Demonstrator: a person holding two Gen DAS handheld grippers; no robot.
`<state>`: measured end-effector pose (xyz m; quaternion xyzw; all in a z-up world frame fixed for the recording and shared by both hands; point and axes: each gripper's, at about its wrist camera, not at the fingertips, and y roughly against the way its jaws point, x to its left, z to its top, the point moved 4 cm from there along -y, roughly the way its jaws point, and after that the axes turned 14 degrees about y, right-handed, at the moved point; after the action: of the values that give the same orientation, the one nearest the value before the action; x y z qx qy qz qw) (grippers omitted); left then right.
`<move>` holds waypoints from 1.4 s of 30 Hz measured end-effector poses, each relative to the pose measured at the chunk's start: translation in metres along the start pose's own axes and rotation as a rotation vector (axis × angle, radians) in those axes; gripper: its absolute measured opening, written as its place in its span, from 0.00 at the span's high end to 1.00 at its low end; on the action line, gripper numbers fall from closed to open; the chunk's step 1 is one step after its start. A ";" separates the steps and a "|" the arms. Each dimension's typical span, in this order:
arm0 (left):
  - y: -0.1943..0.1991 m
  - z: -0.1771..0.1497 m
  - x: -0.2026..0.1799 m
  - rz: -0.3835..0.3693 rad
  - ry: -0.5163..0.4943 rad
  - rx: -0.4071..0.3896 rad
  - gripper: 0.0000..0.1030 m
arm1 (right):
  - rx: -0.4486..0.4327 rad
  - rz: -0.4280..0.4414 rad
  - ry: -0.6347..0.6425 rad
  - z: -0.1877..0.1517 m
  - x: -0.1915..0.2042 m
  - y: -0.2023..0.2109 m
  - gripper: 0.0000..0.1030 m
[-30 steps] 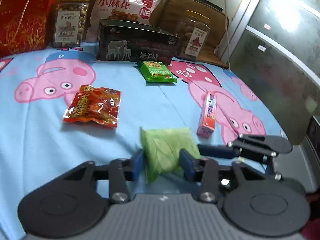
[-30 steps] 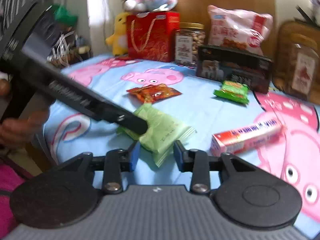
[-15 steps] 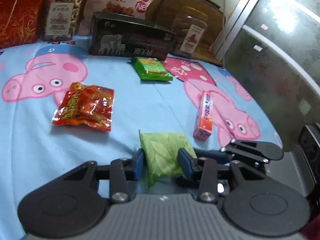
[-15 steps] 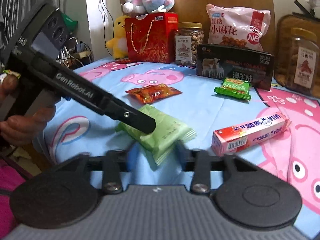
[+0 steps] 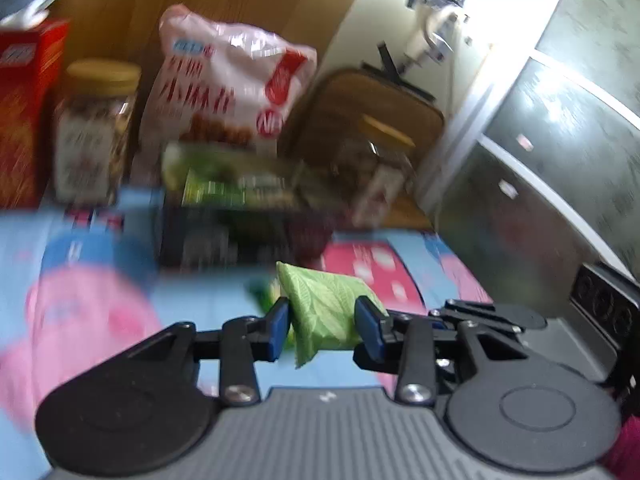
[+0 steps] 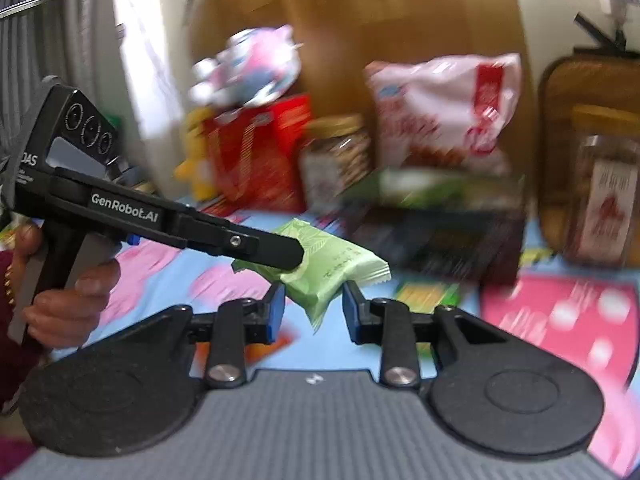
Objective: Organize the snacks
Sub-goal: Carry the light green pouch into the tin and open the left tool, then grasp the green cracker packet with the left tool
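Motion blur smears the jars, bags and dark box point(image 5: 240, 236) at the back, while the left tool point(image 5: 322, 326) grips the pale green snack packet point(image 5: 324, 312) lifted off the blue cartoon sheet point(image 5: 208, 300), the right tool point(image 6: 314, 306) half-open beneath its corner.

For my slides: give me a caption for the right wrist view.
Left tool grips the light green snack packet above the blue cartoon sheet, right tool open beneath.
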<state>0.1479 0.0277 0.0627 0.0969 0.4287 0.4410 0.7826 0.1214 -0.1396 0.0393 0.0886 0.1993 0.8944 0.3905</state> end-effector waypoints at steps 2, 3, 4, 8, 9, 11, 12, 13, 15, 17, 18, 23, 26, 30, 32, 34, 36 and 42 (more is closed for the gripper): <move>-0.024 0.029 -0.003 0.001 0.003 -0.015 0.65 | 0.005 -0.048 0.000 0.013 -0.024 -0.015 0.67; -0.034 0.040 -0.004 0.004 0.001 -0.021 0.65 | 0.010 -0.068 0.001 0.018 -0.036 -0.023 0.67; -0.047 0.052 -0.005 0.009 0.004 -0.027 0.65 | 0.016 -0.089 0.005 0.022 -0.047 -0.031 0.67; -0.096 0.088 -0.001 0.038 0.031 -0.025 0.65 | 0.067 -0.147 0.013 0.023 -0.085 -0.065 0.67; -0.110 0.092 0.001 0.055 0.032 -0.021 0.65 | 0.080 -0.157 0.018 0.020 -0.092 -0.072 0.66; -0.129 0.097 0.007 0.079 0.034 -0.006 0.65 | 0.106 -0.173 0.035 0.013 -0.103 -0.084 0.64; -0.137 0.098 0.009 0.089 0.037 0.002 0.65 | 0.115 -0.185 0.047 0.009 -0.104 -0.089 0.64; -0.144 0.099 0.011 0.098 0.041 0.008 0.64 | 0.118 -0.199 0.059 0.006 -0.106 -0.092 0.63; -0.155 0.099 0.016 0.126 0.038 0.007 0.62 | 0.105 -0.207 0.056 0.004 -0.110 -0.093 0.55; -0.161 0.099 0.018 0.184 0.008 -0.004 0.59 | 0.084 -0.207 0.053 0.003 -0.111 -0.092 0.51; -0.163 0.098 0.019 0.219 -0.012 -0.012 0.52 | 0.079 -0.212 0.058 0.003 -0.111 -0.092 0.45; -0.145 0.093 0.018 0.262 -0.058 -0.066 0.47 | 0.023 -0.231 0.009 0.005 -0.105 -0.067 0.41; -0.105 0.085 0.012 0.183 -0.057 -0.112 0.47 | -0.015 -0.183 -0.077 -0.005 -0.094 -0.036 0.41; -0.065 0.053 0.013 0.113 -0.067 -0.096 0.47 | 0.120 -0.076 -0.128 -0.028 -0.068 -0.037 0.37; -0.059 0.034 0.021 0.122 -0.046 -0.058 0.47 | 0.219 -0.051 -0.120 -0.035 -0.055 -0.052 0.29; -0.055 0.016 0.031 0.139 0.000 -0.021 0.47 | 0.277 -0.042 -0.109 -0.038 -0.045 -0.066 0.27; -0.046 0.000 0.042 0.145 0.055 -0.002 0.47 | 0.328 -0.030 -0.083 -0.038 -0.035 -0.080 0.26; -0.008 -0.029 0.056 0.135 0.127 0.004 0.47 | 0.363 0.028 0.079 -0.042 0.002 -0.077 0.43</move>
<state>0.1448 0.0598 0.0078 0.0987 0.4708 0.4973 0.7220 0.1580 -0.1031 -0.0316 0.1252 0.3714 0.8518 0.3477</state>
